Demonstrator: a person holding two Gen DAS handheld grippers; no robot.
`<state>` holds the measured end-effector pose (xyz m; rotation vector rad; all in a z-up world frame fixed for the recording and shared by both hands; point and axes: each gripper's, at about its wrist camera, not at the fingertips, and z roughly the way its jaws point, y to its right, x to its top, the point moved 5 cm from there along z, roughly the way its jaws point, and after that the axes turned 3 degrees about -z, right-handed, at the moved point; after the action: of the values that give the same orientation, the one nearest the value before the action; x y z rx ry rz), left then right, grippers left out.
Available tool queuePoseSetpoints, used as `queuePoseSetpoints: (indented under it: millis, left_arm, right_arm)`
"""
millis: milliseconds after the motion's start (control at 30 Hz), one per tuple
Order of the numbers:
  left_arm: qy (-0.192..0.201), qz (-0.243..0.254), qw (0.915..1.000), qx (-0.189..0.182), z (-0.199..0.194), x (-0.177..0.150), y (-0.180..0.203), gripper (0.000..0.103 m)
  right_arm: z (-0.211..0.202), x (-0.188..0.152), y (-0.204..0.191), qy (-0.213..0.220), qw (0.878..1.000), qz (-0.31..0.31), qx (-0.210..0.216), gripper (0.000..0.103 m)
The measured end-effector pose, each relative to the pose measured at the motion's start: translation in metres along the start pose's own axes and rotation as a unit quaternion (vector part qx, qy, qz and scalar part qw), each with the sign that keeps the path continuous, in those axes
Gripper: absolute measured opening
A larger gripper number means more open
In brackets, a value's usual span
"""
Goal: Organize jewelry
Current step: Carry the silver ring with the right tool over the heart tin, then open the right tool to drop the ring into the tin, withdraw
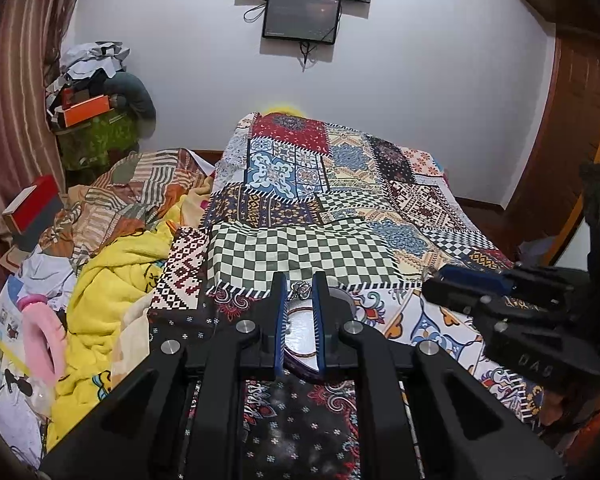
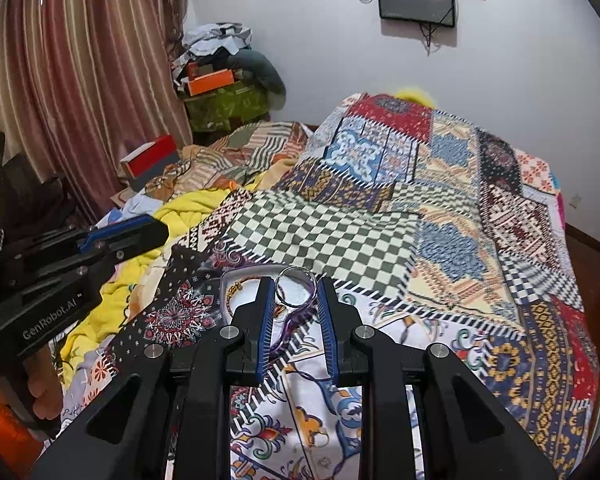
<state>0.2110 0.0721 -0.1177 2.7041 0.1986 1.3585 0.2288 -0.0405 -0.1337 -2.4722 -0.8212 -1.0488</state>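
Right wrist view showed the right gripper (image 2: 296, 284) held low over the patchwork bedspread (image 2: 452, 248), fingers pointing toward the far wall. Its blue-padded jaws were clamped on a clear bangle (image 2: 295, 286), held upright between the fingertips. Just beyond and below the bangle lay a silver tray (image 2: 236, 280) on the bedspread, with a gold bracelet (image 2: 240, 286) resting inside its left part. A purple cord (image 2: 292, 320) trailed across the cloth between the jaws.

The left gripper (image 2: 156, 230) entered from the left edge, tilted across toward the tray, gripped from below by a hand (image 2: 46, 396). From this side its jaws appeared close together; whether anything sat between them could not be told.

Left wrist view placed the left gripper (image 1: 300, 284) directly over the tray (image 1: 300, 328), jaws set narrowly apart. A small silver ornament (image 1: 300, 289) sat at the fingertips; whether it was actually pinched could not be told. The right gripper (image 1: 440, 280) lay to the right, level and pointing leftward. A yellow blanket (image 1: 112, 280) was bunched at the left.
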Motion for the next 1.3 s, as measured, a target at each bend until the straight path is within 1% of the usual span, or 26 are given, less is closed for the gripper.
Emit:
queuePoseSetpoints:
  millis: [267,467,700,967,1300]
  left_arm:
    - [-0.024,-0.003,0.9997,-0.005,0.022,-0.012,-0.010,0.011]
    - [-0.043,-0.004,0.9989,-0.019,0.040,-0.020,-0.009,0.011]
    - [-0.066,-0.004,0.9972,-0.035,0.060,-0.026,-0.007,0.011]
    - [-0.104,-0.017,0.9930,-0.055,0.084,-0.035,-0.014,0.011]
    - [-0.109,-0.017,0.9926,-0.052,0.090,-0.037,-0.016,0.011]
  right_arm:
    - [0.035,-0.014,-0.010,-0.043,0.999,-0.003,0.019,0.019]
    - [0.052,-0.020,-0.020,-0.062,0.998,-0.018,0.024,0.019]
    - [0.066,-0.023,-0.025,-0.077,0.996,-0.035,0.022,0.019]
    - [0.076,-0.024,-0.028,-0.085,0.995,-0.046,0.022,0.020]
    - [0.084,-0.028,-0.031,-0.092,0.994,-0.061,0.019,0.020]
